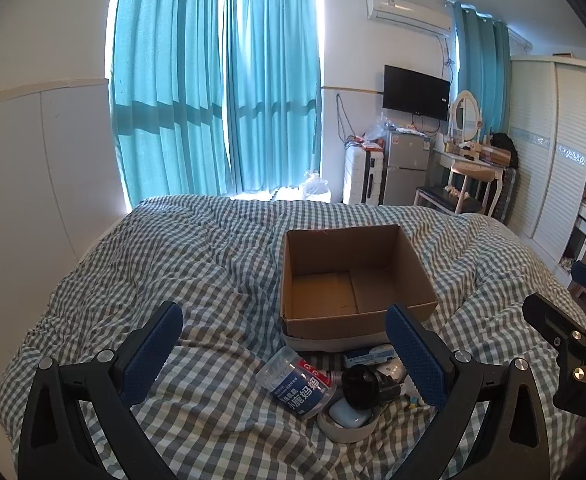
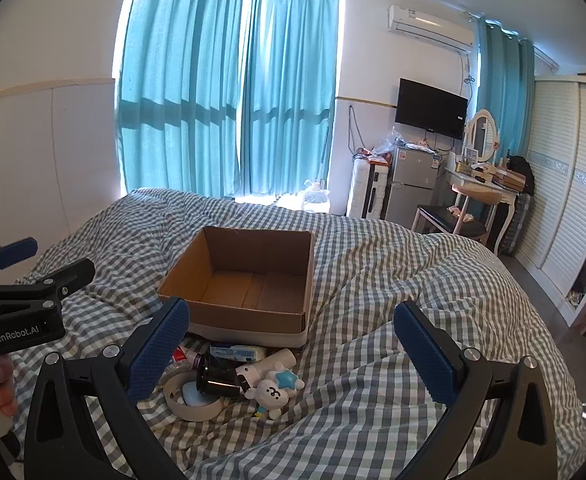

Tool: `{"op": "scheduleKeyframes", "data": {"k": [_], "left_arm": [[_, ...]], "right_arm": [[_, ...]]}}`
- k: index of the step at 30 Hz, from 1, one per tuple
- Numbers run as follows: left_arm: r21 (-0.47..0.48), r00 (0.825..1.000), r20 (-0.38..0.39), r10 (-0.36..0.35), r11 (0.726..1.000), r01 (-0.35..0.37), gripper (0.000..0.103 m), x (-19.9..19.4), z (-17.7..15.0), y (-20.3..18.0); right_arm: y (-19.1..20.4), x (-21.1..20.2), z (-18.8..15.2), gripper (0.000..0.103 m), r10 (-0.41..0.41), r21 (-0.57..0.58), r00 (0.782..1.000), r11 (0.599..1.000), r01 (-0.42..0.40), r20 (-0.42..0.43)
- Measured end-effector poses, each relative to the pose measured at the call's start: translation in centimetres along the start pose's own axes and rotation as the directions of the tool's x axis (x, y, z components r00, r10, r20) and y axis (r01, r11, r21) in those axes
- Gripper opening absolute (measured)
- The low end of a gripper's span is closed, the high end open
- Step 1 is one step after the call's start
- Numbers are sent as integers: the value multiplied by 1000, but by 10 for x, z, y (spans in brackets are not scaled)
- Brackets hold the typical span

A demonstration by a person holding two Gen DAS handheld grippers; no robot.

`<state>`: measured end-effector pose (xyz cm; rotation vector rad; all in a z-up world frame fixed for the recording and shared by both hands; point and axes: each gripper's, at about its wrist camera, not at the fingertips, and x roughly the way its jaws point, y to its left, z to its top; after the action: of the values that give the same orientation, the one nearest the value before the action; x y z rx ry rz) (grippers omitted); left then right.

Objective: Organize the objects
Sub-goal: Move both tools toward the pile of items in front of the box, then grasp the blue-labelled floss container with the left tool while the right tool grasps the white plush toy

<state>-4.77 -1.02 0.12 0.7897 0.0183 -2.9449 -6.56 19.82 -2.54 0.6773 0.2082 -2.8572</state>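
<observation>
Both jaws gaping empty, the left gripper is hovering nearer the plastic bottle, lying crosswise just ahead; the right gripper is waiting alongside.

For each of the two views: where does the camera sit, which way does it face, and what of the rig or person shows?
Left wrist: on the left gripper, open, facing across the bed at the cardboard box; the other gripper shows at the right edge.
Right wrist: on the right gripper, open, facing the same way; the other gripper and fingertips show at left.
Shared: box, small-item pile, tape roll, curtains.
</observation>
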Motion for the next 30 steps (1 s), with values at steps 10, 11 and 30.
{"op": "scheduleKeyframes", "data": {"k": [10,11,30], "left_arm": [[-21,993,-120,15,1000,-18,103,40,-12,7],[-24,991,-135,16,1000,-19,103,45,-14,8],[5,901,-434,3,1000,-1,103,160,-77,0]], "right_arm": [[-4,35,-1,102,-1,-44,998,999,-2,-67],[-6,40,-3,102,-1,-47,997,999,-3,-77],[-8,167,-82,96,96,-36,880,991,-127,-464]]}}
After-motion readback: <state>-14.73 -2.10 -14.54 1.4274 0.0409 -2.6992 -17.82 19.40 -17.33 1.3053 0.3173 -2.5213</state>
